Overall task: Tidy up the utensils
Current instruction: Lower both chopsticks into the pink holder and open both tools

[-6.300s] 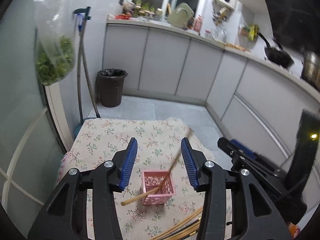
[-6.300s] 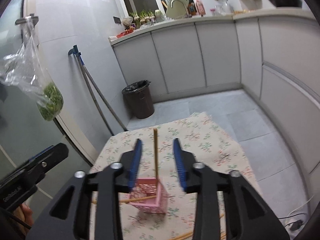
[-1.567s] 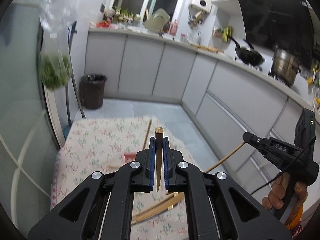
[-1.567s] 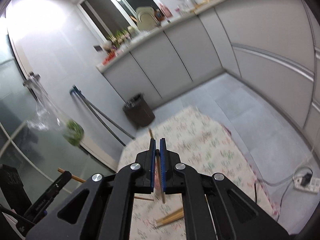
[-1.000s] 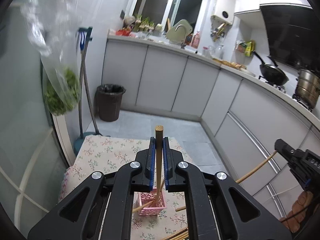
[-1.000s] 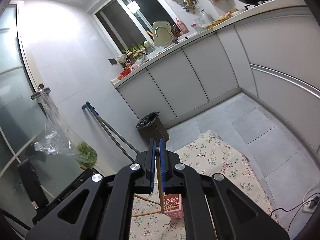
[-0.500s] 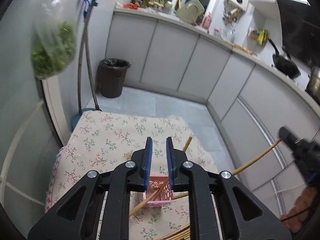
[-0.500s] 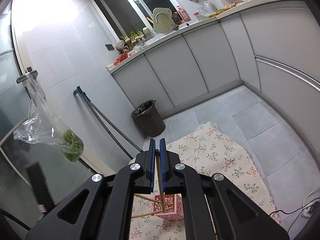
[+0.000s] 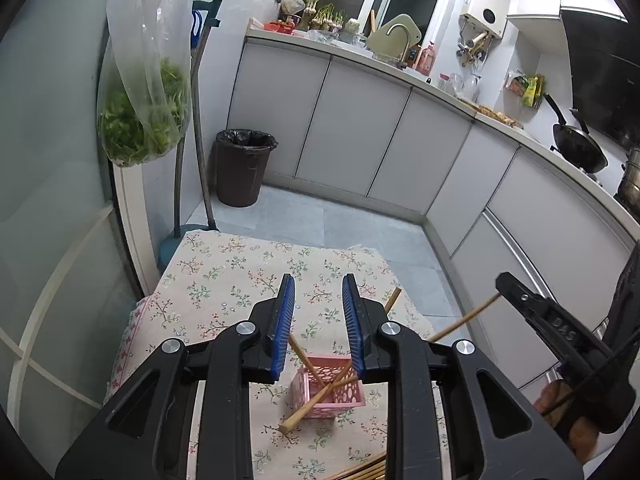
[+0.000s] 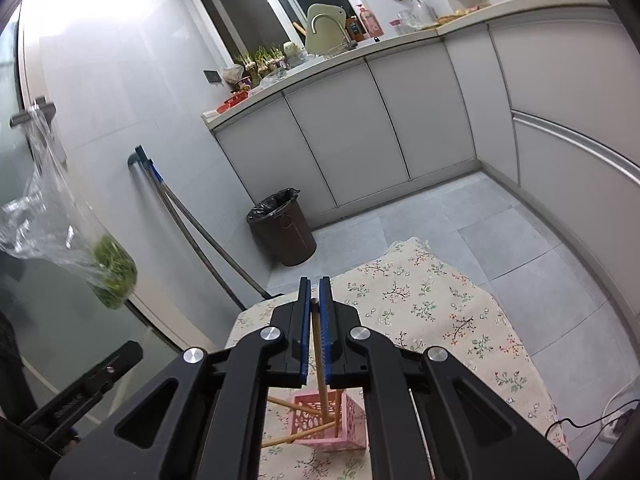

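Pink basket (image 9: 328, 390) holds chopsticks; left gripper (image 9: 318, 316) just opened, empty; right gripper (image 10: 315, 332) clamps chopstick (image 10: 322, 376) (upright).

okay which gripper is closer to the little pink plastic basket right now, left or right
Left, though only narrowly. The left gripper hangs open just above the pink lattice basket, nothing between its pads. The right gripper is shut on a wooden chopstick whose tip dips into that basket.
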Action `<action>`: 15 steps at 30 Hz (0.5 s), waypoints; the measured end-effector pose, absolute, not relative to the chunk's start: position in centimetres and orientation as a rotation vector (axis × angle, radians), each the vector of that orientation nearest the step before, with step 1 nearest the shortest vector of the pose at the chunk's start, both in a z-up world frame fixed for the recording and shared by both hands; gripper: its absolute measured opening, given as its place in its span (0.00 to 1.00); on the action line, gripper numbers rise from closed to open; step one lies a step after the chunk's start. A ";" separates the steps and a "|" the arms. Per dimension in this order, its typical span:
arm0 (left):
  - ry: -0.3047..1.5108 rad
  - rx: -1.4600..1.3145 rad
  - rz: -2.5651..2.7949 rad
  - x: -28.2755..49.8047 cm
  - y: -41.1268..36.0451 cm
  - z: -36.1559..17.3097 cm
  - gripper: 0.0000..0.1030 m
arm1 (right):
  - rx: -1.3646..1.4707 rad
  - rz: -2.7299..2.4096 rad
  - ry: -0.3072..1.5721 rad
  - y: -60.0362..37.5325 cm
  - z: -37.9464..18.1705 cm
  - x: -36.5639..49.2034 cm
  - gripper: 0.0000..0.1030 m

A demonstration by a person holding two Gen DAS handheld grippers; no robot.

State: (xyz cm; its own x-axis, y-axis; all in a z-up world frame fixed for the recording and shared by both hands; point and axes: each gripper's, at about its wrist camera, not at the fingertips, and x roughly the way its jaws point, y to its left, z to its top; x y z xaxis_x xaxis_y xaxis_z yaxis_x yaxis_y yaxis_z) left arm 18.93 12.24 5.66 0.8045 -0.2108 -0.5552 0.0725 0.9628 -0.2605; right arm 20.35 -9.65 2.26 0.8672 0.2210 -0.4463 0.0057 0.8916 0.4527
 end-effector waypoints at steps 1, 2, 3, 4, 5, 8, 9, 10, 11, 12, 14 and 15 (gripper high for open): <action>0.621 -0.230 -0.153 19.0 12.3 5.6 0.24 | 0.451 0.120 0.513 -9.2 2.1 20.5 0.05; 0.624 -0.228 -0.153 19.0 12.3 5.5 0.24 | 0.448 0.125 0.513 -8.9 2.0 20.7 0.05; 0.625 -0.227 -0.152 19.0 12.4 5.5 0.24 | 0.446 0.131 0.512 -8.7 1.8 20.8 0.05; 0.627 -0.226 -0.152 19.0 12.4 5.5 0.24 | 0.443 0.137 0.514 -8.5 1.7 20.9 0.07; 0.628 -0.225 -0.154 19.0 12.4 5.5 0.25 | 0.436 0.142 0.529 -8.2 1.6 21.1 0.09; 0.624 -0.214 -0.159 18.7 12.0 5.7 0.27 | 0.419 0.140 0.544 -7.9 1.6 21.0 0.13; 0.623 -0.208 -0.159 18.5 11.9 5.7 0.28 | 0.407 0.136 0.545 -7.8 1.7 20.8 0.14; 0.622 -0.206 -0.160 18.5 11.9 5.7 0.29 | 0.397 0.129 0.543 -7.8 1.8 20.6 0.16; 0.621 -0.202 -0.161 18.3 11.7 5.7 0.30 | 0.385 0.121 0.543 -7.8 1.9 20.3 0.18; 0.620 -0.198 -0.165 18.2 11.5 5.8 0.31 | 0.372 0.115 0.543 -7.9 2.1 20.0 0.18; 0.618 -0.188 -0.172 18.0 11.1 5.9 0.33 | 0.343 0.103 0.549 -7.9 2.2 19.5 0.20; 0.616 -0.179 -0.175 17.8 10.8 5.9 0.35 | 0.324 0.099 0.555 -7.9 2.2 19.2 0.22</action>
State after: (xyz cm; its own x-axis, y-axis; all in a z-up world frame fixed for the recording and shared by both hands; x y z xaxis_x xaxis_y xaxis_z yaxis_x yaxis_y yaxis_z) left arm 17.80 10.76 5.94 0.8025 -0.2156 -0.5563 0.1092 0.9697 -0.2183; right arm 19.22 -7.86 2.21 0.8467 0.1788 -0.5011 -0.0055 0.9447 0.3278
